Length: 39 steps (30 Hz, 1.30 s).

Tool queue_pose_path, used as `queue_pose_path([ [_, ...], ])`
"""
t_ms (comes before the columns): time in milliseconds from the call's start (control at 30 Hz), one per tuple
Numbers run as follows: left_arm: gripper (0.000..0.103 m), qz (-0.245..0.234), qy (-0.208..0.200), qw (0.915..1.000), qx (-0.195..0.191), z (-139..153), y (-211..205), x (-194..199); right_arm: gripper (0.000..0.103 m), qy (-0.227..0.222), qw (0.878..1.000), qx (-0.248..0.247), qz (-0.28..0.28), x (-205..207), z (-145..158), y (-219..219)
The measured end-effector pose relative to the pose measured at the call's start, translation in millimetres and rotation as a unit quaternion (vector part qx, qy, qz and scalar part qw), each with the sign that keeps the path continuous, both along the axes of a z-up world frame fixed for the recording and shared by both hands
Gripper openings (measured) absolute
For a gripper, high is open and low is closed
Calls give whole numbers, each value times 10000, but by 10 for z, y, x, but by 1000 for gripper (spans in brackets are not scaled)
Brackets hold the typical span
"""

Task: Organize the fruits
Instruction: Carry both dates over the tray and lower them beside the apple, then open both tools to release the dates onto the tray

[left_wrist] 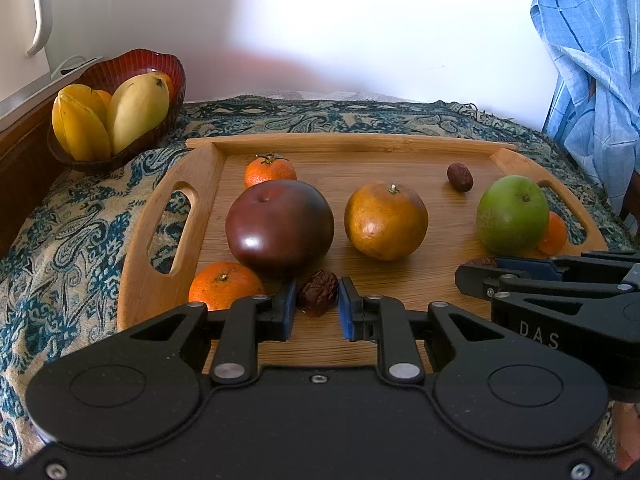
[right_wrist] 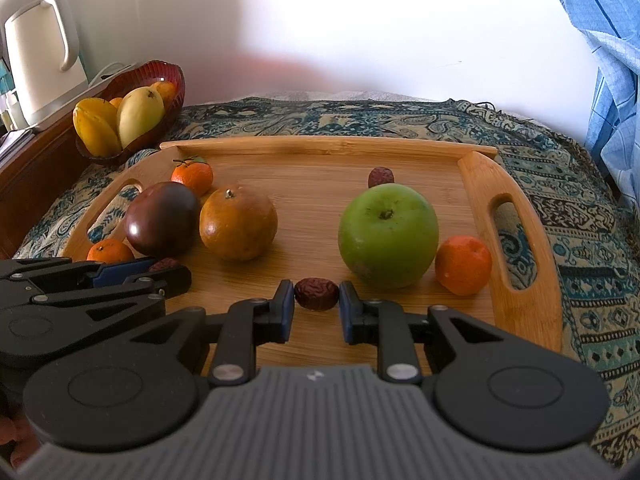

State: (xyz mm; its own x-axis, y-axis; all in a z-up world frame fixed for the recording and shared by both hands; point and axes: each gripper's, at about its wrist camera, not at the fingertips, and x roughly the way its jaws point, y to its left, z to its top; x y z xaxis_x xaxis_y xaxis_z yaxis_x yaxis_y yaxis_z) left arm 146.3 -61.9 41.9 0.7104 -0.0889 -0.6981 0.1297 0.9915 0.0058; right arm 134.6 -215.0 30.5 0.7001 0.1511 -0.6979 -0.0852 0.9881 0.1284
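Observation:
A wooden tray [left_wrist: 360, 143] lies on a patterned cloth. My left gripper [left_wrist: 317, 300] is shut on a wrinkled brown date [left_wrist: 318, 291] that rests on the tray's near edge, beside a dark red apple [left_wrist: 280, 226] and a mandarin [left_wrist: 224, 285]. My right gripper [right_wrist: 317, 300] is shut on a second date [right_wrist: 317, 293], just in front of a green apple [right_wrist: 388, 236] and another mandarin [right_wrist: 463, 265]. A brownish orange [right_wrist: 239, 224] sits mid-tray. A third date [right_wrist: 381, 177] and a leafy mandarin [right_wrist: 193, 176] lie at the back.
A red glass bowl [right_wrist: 168, 74] with yellow mangoes and a starfruit stands at the back left, partly off the cloth. Behind it is a white kettle [right_wrist: 44, 52]. Blue checked fabric [left_wrist: 592, 60] hangs at the right. A white wall is behind.

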Motion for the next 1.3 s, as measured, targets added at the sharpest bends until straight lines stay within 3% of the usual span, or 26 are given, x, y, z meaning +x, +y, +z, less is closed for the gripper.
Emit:
queue_pose_path([
  [500,23,-20,2,10000,-14,4,10,-10,42,-36,10000,71,-32,-14,1,-7],
  [767,34,-69,8,10000,-18,16,18,-54,42,-71,9999,107,-74,-56,5,-23],
  [833,35,-57,7,10000,16,23,16,-69,50,-113,9999,59,-57,-76,14,-14],
  [1100,40,-81,-22,9999,-55,102,56,-167,51,-244,9997,31,-27,-163,54,1],
  [1300,50,-139,-173,9998,-19,201,78,-303,57,-470,9988,86,-57,-316,142,-17],
])
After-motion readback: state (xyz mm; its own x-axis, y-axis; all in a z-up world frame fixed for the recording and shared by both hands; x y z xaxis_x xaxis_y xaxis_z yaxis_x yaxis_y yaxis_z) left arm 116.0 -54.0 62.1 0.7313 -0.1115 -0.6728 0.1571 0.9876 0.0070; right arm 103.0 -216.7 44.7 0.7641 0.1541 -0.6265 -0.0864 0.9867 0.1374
